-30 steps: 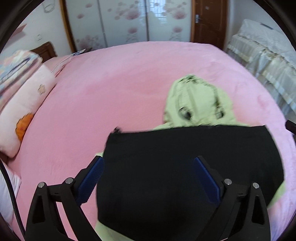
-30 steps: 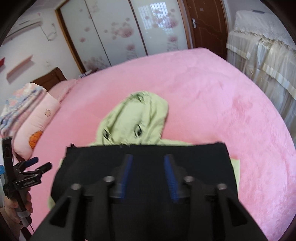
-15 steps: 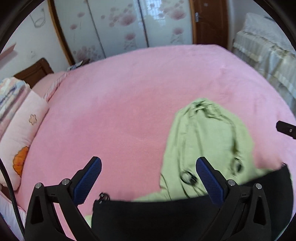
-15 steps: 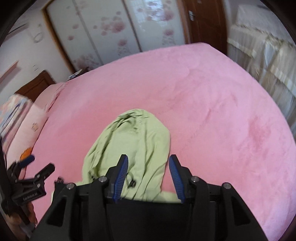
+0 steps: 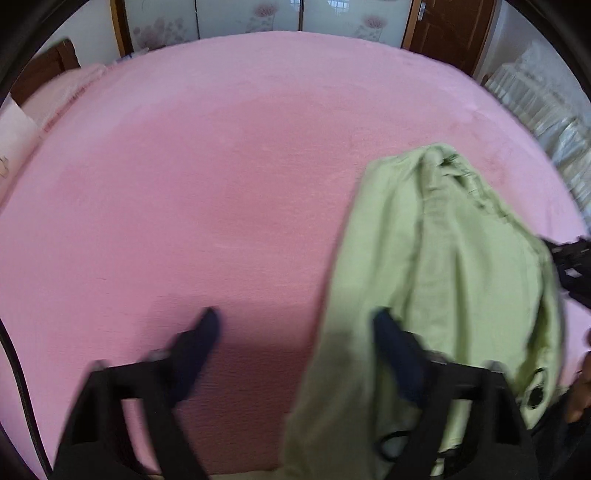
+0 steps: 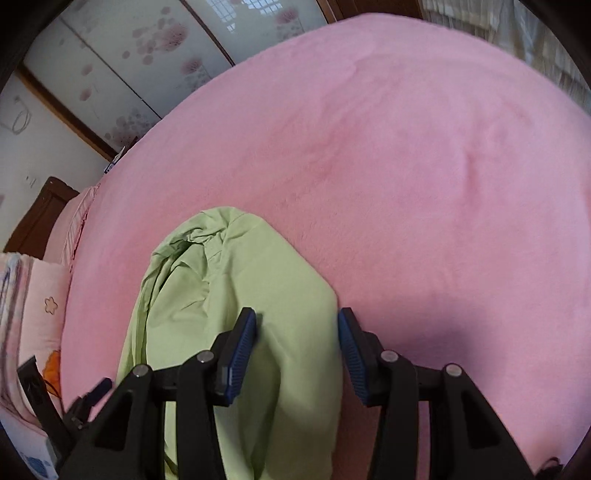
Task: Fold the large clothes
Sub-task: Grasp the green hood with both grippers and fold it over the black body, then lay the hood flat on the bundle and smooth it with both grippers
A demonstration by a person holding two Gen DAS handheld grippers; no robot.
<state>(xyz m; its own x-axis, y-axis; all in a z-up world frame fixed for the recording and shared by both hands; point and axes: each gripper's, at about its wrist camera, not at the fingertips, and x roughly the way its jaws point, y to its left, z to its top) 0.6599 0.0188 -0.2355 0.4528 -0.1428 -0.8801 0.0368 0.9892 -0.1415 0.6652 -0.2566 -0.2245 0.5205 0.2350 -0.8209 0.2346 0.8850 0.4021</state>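
Observation:
A light green hooded garment lies on the pink bed; its hood (image 5: pixel 443 251) shows in the left wrist view and fills the lower middle of the right wrist view (image 6: pixel 229 295). My left gripper (image 5: pixel 295 332) is open and empty, its right finger over the hood's left edge, the view blurred. My right gripper (image 6: pixel 297 332) is open and empty, its fingers spread over the hood's right part. The black folded body of the garment is out of both views. The right gripper's tip (image 5: pixel 572 258) shows at the left wrist view's right edge.
The pink bedspread (image 6: pixel 406 166) stretches far ahead. Pink pillows and folded bedding (image 6: pixel 26 314) lie at the left. A flowered wardrobe (image 6: pixel 129 55) and a brown door (image 5: pixel 450 33) stand behind the bed. A lace-covered piece of furniture (image 5: pixel 546 110) is at the right.
Both grippers have moved forward from over the black folded part to the green hood. The black fabric has dropped out of both views. The right gripper has opened wider.

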